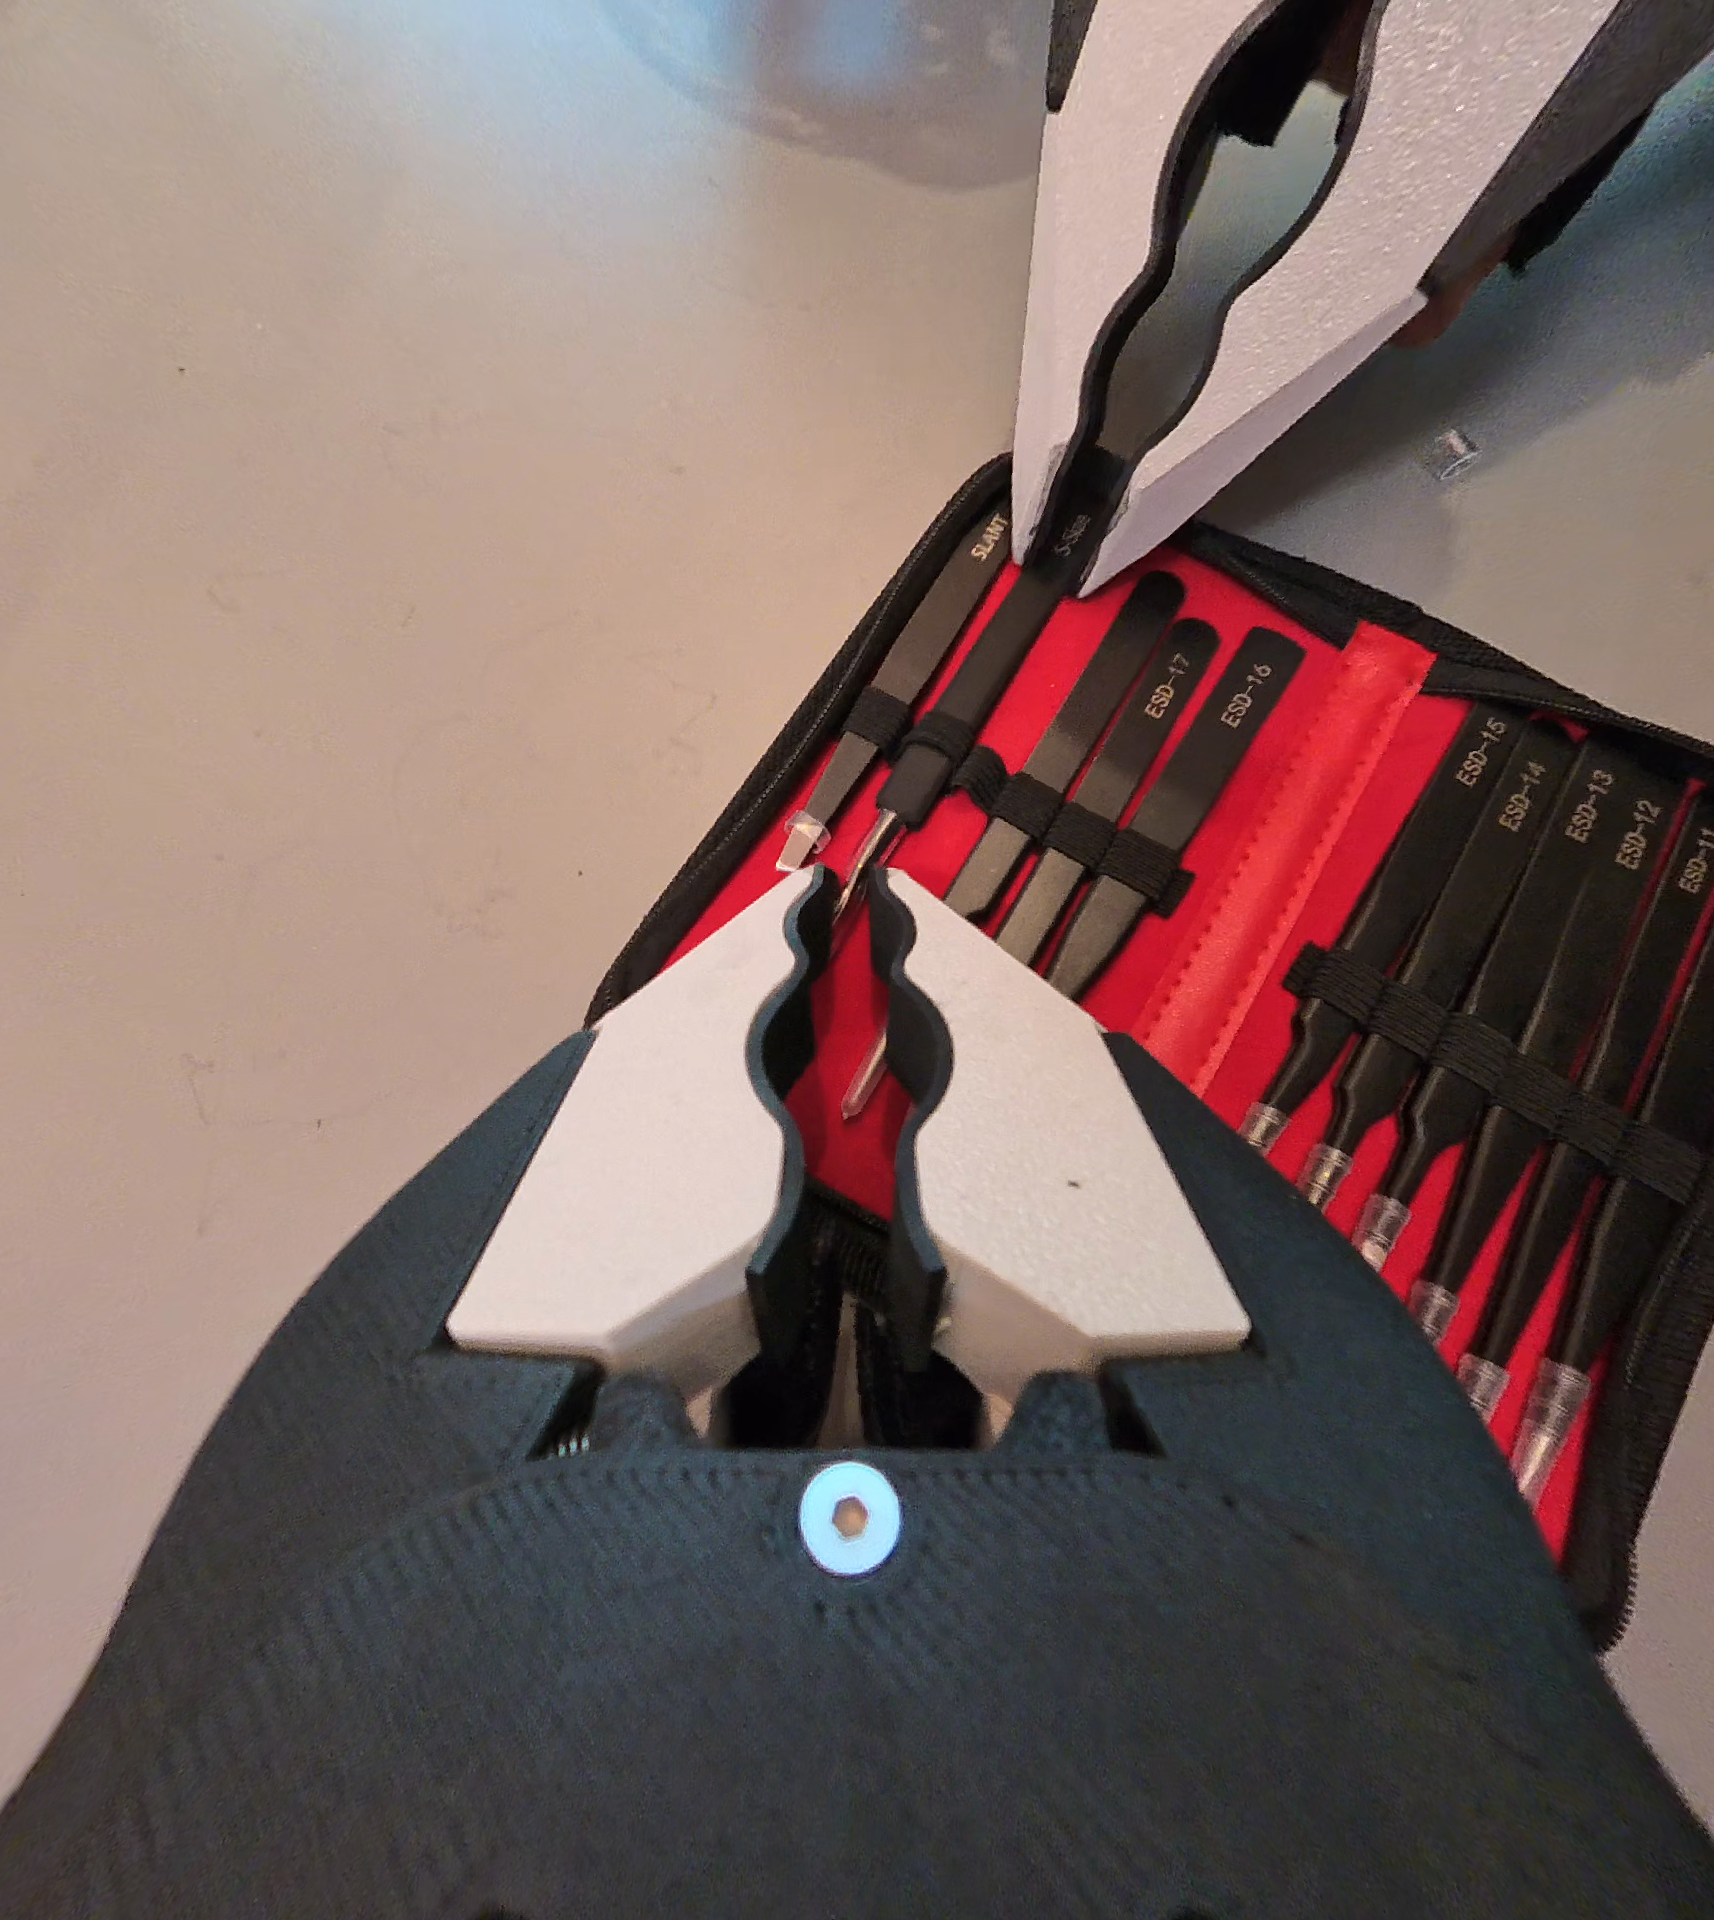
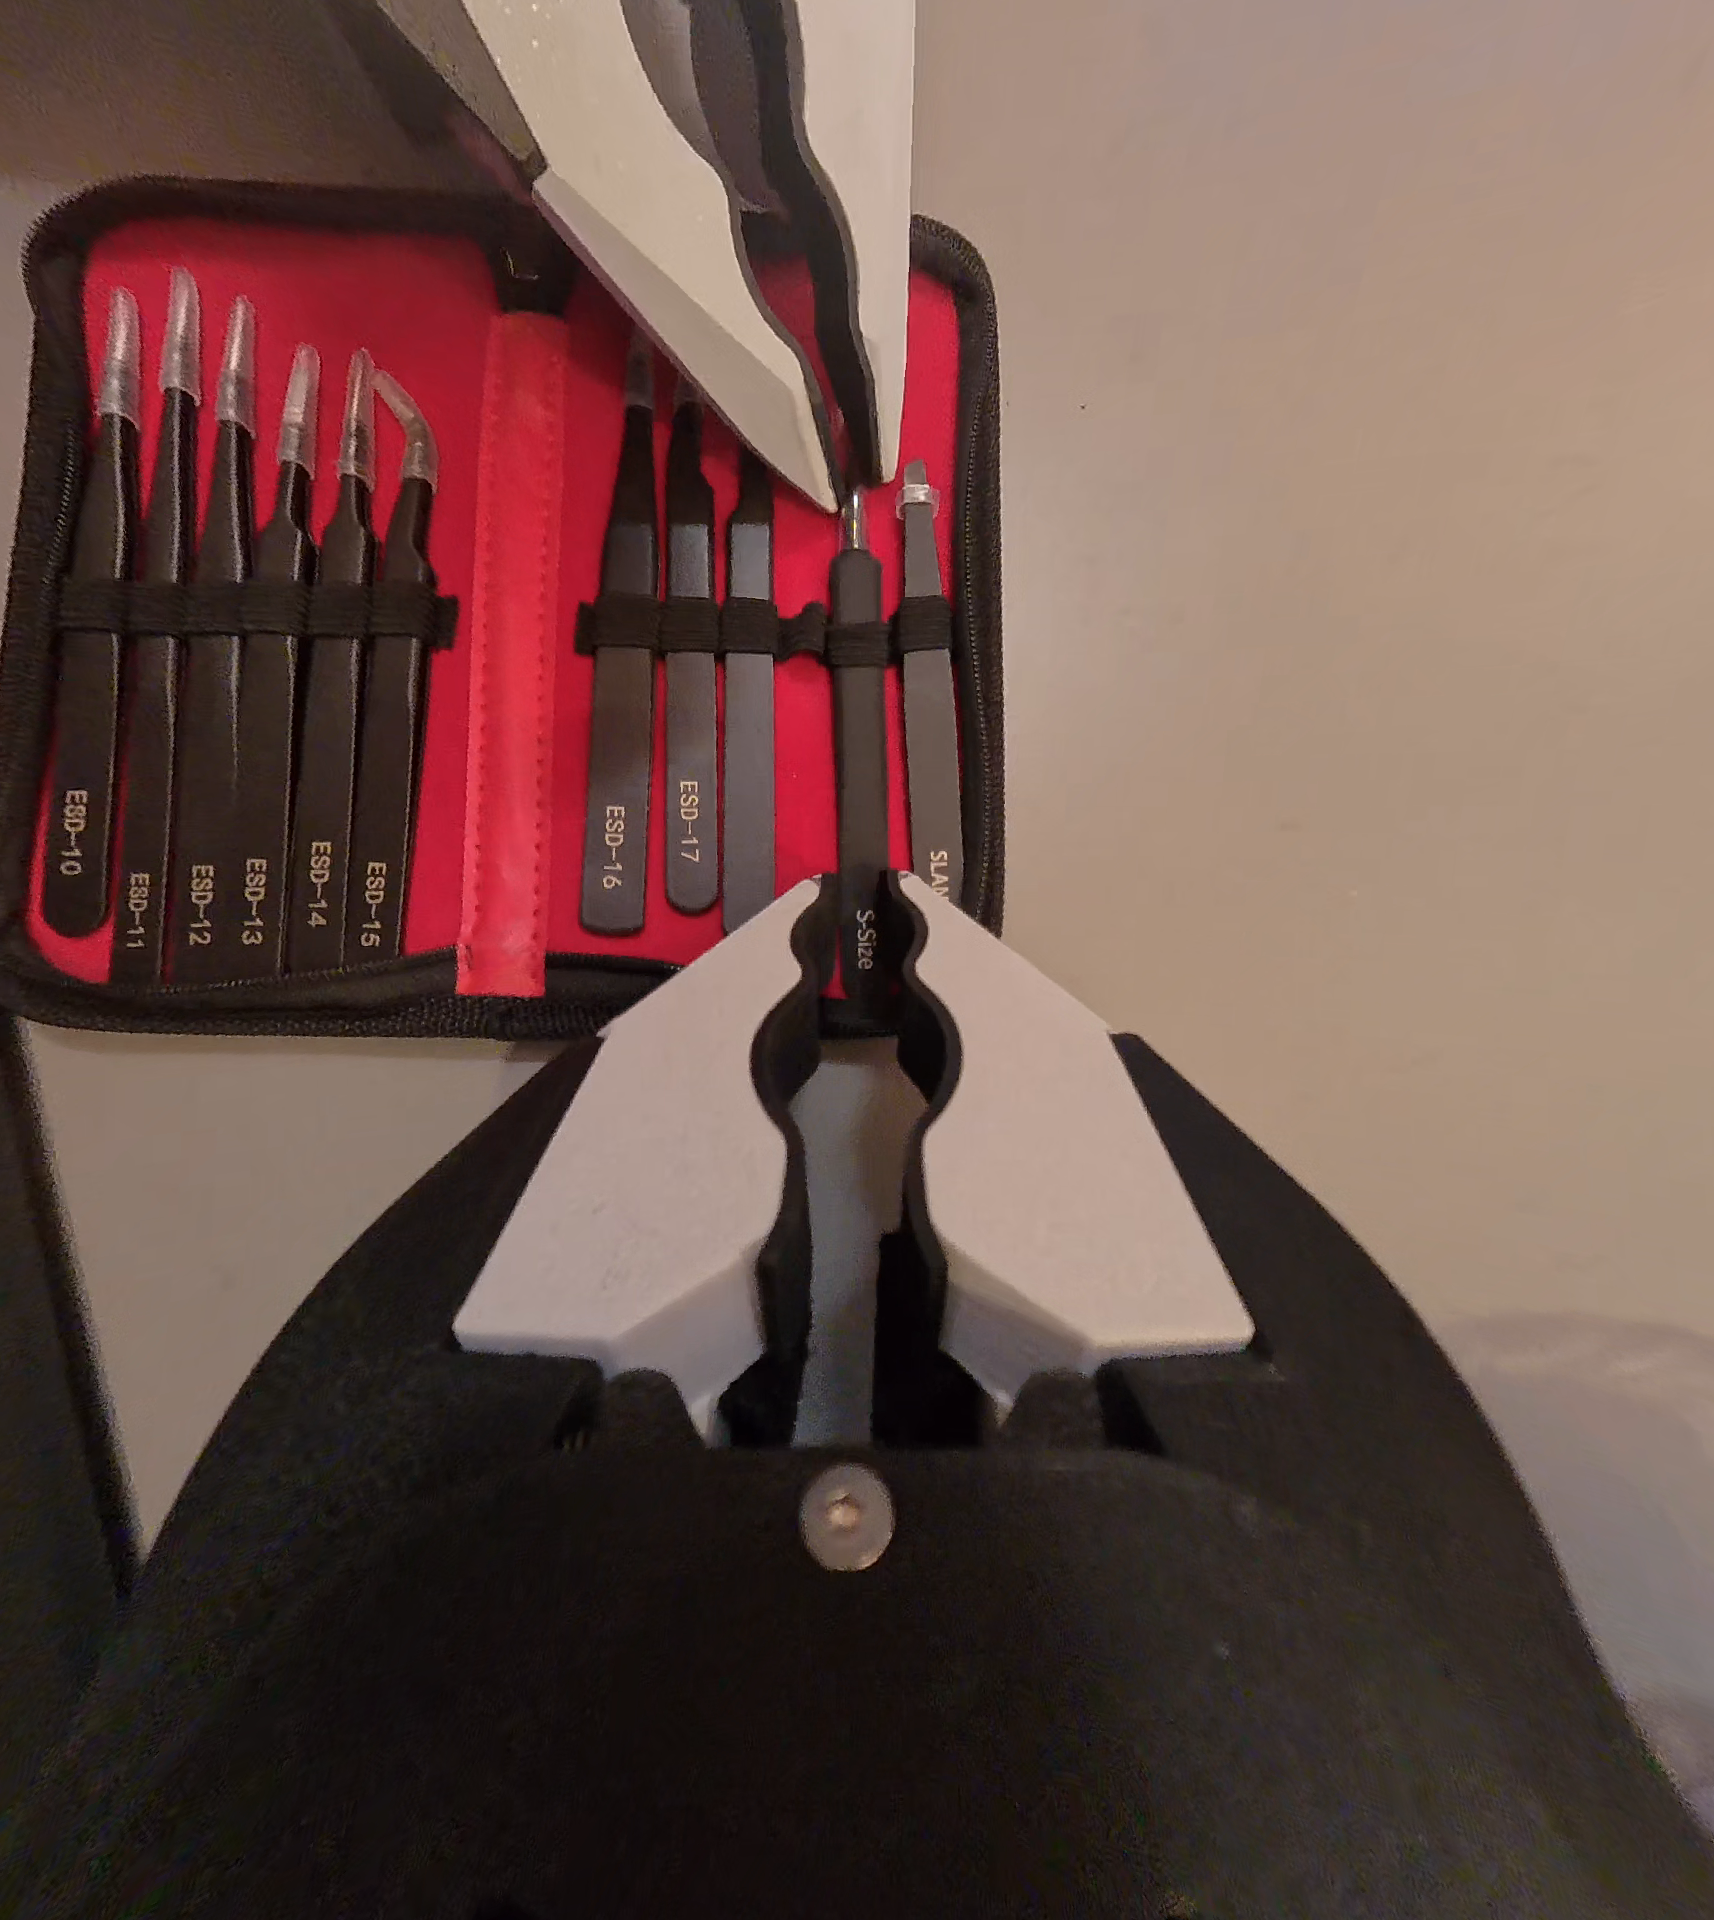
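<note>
A pale beige counter (image 1: 333,540) carries everything here; on it lies a black zip-up fabric case with a red lining (image 2: 313,281), spread flat so both halves face up, a red stitched spine strip (image 2: 512,644) running between them; black elastic bands (image 2: 250,615) cross each half, which is why the tools sit in neat parallel rows rather than sliding loose; six black metal tweezers with clear plastic tip caps (image 2: 229,623) fill one half, and five more black tools the other. The two claws work one tool from opposite ends, a slim black tweezer with a bare silvery curved tip (image 2: 858,665), second from the case's outer edge and threaded under its band. The right claw (image 2: 858,894) is nearly shut, its wavy black pads touching or all but touching the butt end of that tweezer, seemingly to steady or slide it along its slot; whether it truly pinches is hard to tell. The left claw (image 1: 851,888) is narrowed around the bare tip, which lies in the gap between the pads, possibly touching one. A small clear plastic cap (image 1: 1452,455) lies loose on the counter, just beyond the case's edge.
</note>
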Available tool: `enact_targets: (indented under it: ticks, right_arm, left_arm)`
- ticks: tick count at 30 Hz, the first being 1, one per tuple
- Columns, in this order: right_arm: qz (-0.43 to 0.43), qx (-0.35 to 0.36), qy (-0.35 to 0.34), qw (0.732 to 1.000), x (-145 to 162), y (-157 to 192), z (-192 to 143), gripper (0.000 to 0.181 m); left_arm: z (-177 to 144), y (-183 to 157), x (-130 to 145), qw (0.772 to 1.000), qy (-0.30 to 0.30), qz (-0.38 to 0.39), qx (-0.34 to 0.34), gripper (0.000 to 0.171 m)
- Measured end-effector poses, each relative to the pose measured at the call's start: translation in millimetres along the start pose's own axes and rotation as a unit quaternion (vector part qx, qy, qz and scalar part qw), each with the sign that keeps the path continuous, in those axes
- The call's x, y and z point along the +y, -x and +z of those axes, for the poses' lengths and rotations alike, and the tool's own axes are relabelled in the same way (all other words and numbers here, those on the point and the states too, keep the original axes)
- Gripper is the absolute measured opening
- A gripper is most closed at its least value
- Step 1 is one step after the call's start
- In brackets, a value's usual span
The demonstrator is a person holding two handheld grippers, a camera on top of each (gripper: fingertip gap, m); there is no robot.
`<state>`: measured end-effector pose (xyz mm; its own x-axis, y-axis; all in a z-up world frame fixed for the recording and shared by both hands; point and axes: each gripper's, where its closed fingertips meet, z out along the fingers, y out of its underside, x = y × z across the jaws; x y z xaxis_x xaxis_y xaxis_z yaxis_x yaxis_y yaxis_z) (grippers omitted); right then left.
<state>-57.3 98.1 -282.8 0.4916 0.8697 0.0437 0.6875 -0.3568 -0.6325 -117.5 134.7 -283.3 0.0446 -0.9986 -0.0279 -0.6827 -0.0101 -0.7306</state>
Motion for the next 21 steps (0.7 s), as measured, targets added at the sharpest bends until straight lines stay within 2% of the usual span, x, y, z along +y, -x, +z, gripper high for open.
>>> enact_targets:
  ticks: [9,16,21]
  right_arm:
    - [-0.011,-0.018,-0.009,1.000,-7.3,0.2,5.9,0.004]
    - [0.004,-0.063,-0.008,0.998,-7.6,0.0,5.7,0.004]
    - [0.000,-0.069,0.014,0.998,-7.6,0.3,4.8,0.004]
  left_arm:
    - [0.7,-1.2,-0.7,1.000,-0.001,0.003,0.008,0.003]
    - [0.8,-0.7,-1.2,1.000,-0.005,0.006,0.004,0.004]
    - [-2.0,0.3,1.1,1.000,0.000,-0.005,0.004,0.006]
